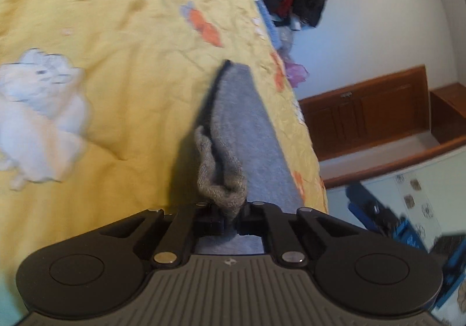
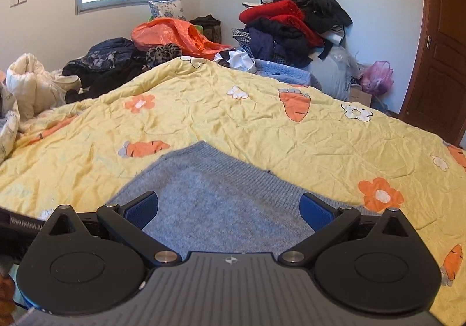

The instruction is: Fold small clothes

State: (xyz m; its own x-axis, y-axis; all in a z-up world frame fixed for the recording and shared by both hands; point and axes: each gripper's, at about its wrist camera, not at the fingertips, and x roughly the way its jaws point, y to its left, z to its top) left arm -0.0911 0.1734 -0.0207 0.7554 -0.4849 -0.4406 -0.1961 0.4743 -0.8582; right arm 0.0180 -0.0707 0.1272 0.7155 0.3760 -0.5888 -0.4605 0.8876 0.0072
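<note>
Left wrist view: the left gripper is clamped on a bunched edge of the grey knit.

The knit lies on the yellow quilt, a white cloth well to its side. The right gripper hangs over the knit, blue pads wide apart, holding nothing.

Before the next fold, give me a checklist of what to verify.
1. Left gripper jaws shut on the grey knit garment: ok.
2. Right gripper jaws open above the garment: ok.
3. Garment lies on the yellow quilt: ok.
4. Garment lying flat: not ok, bunched at the left jaws.
5. White cloth apart from the garment: ok.
6. Garment's near edge: cannot tell, hidden.
</note>
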